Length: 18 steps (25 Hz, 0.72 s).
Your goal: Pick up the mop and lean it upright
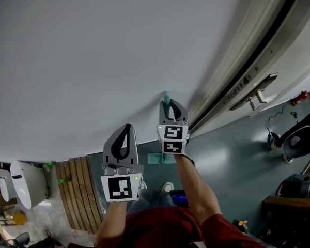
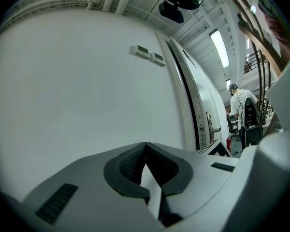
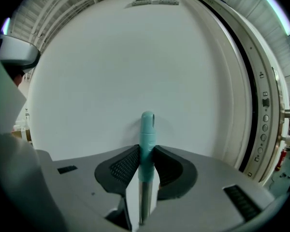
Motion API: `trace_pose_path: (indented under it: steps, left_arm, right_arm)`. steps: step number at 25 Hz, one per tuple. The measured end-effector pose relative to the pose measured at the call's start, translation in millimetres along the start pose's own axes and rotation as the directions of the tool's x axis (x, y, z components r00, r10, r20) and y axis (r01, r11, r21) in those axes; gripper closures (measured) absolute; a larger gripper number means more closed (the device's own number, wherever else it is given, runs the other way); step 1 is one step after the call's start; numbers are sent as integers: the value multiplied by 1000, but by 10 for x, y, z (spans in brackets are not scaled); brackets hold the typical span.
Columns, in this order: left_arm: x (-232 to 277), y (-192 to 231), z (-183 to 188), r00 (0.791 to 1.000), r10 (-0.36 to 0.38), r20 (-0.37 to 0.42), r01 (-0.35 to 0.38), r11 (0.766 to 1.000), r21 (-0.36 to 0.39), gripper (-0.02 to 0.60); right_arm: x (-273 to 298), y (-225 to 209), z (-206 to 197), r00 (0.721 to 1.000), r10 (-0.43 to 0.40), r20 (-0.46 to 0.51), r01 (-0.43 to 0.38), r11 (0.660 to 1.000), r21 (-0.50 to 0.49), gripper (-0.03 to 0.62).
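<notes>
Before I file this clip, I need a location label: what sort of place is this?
Probably a workshop or industrial hall: a high ribbed ceiling with a strip light, a big white wall beside a heavy door with a lever handle, and a grey floor cluttered with equipment.

Mop, teal grip on steel pole, upright, top by white wall
</notes>
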State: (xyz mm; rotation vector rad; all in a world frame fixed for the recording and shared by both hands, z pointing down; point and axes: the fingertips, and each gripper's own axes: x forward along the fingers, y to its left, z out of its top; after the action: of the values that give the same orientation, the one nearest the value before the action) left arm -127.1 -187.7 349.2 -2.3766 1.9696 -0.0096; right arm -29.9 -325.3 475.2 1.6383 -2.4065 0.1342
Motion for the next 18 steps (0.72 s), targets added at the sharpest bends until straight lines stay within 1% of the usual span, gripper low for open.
trace_pose_path:
  steps: [5, 10, 13, 16, 18]
  left_arm:
    - [-20, -22, -32, 1000, -6, -6, 6, 1000, -10, 569]
    - [-20, -28, -117, 999, -5, -34, 5, 1000, 8, 569]
    - [-12, -34, -117, 1000, -5, -26, 5, 1000, -4, 568]
    - [-24, 0, -145, 999, 4, -40, -3, 1000, 22, 569]
    - [-40, 20, -134, 999, 7, -36, -6, 1000, 25, 568]
  right_arm:
    - [-25, 25, 11, 1000, 19, -1, -19, 1000, 4, 463]
    - [-65, 48, 7, 999, 34, 3, -34, 999, 6, 410]
    - [-119, 54, 25, 999, 40, 18, -40, 999, 10, 402]
    - [-200, 61, 82, 998, 39, 41, -40, 999, 6, 401]
    - [-276, 77, 140, 998, 40, 58, -40, 999, 1, 401]
